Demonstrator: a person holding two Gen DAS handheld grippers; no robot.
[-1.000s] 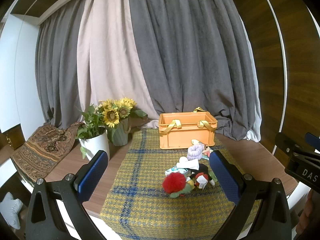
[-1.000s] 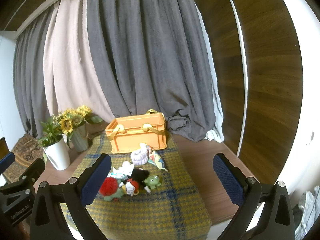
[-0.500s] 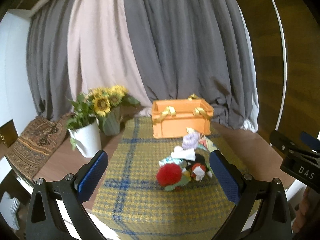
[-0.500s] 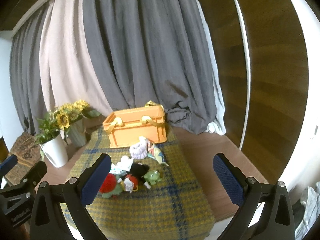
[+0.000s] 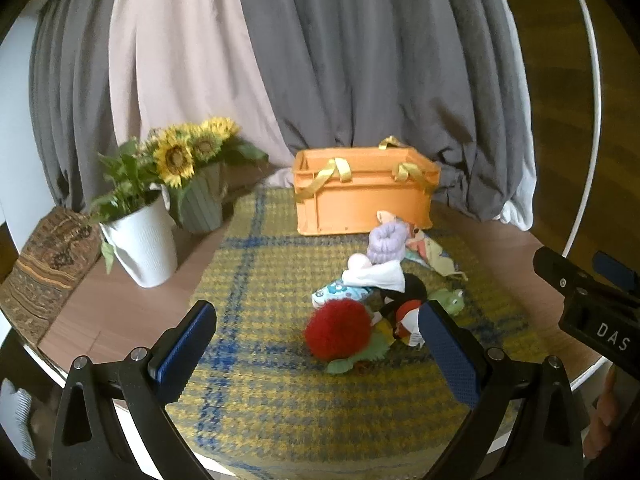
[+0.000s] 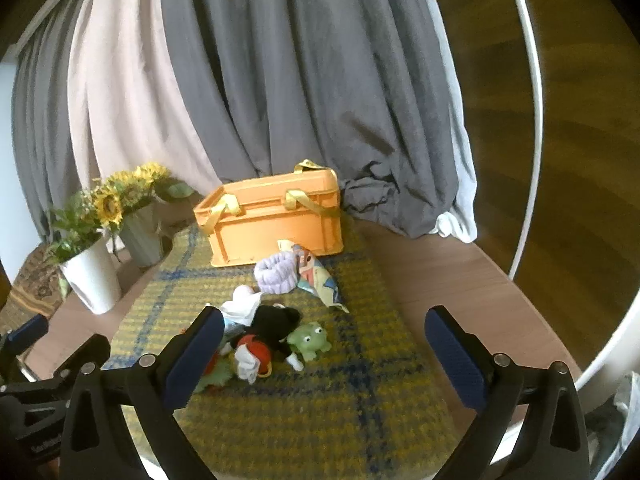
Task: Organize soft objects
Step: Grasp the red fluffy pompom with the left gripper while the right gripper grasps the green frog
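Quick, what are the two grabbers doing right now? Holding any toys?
Left gripper: open, holding nothing.
Right gripper: open, holding nothing.

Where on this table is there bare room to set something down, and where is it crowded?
Free: the mat between the white pot and the toy pile, and its near strip in front of the pile. Also the bare wood right of the mat. Crowded: from the pile back to the orange crate.

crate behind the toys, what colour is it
Orange crate with yellow ribbon handles; clearest in the left wrist view.
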